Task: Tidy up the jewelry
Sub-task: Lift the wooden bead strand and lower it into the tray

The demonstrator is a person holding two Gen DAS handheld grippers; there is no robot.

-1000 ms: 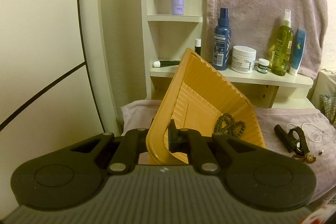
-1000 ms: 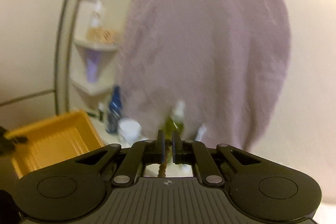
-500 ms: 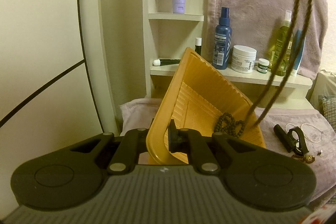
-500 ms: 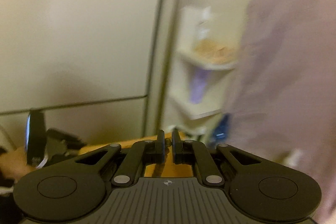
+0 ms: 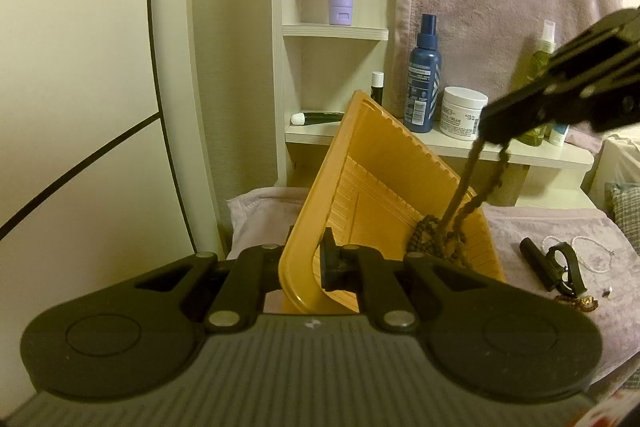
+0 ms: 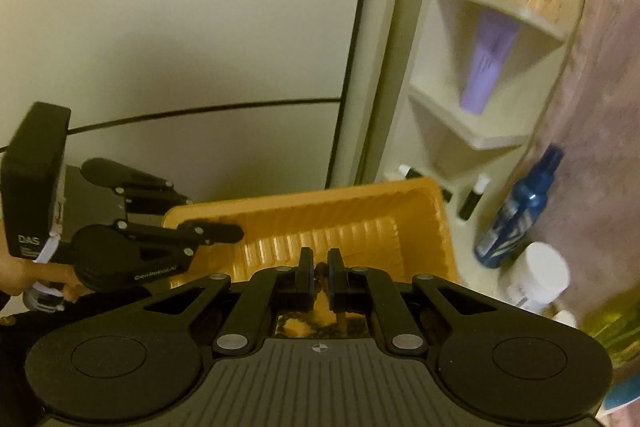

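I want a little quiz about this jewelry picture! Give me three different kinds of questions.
1. True or false: the left tongs pinch the rim of the tilted orange plastic tray.
2. What hangs from the right tongs? A) white pearl string B) dark beaded necklace C) blue spray bottle
3. Fill in: the necklace's lower end rests in the ____.

Key: 1 true; 2 B; 3 tray.
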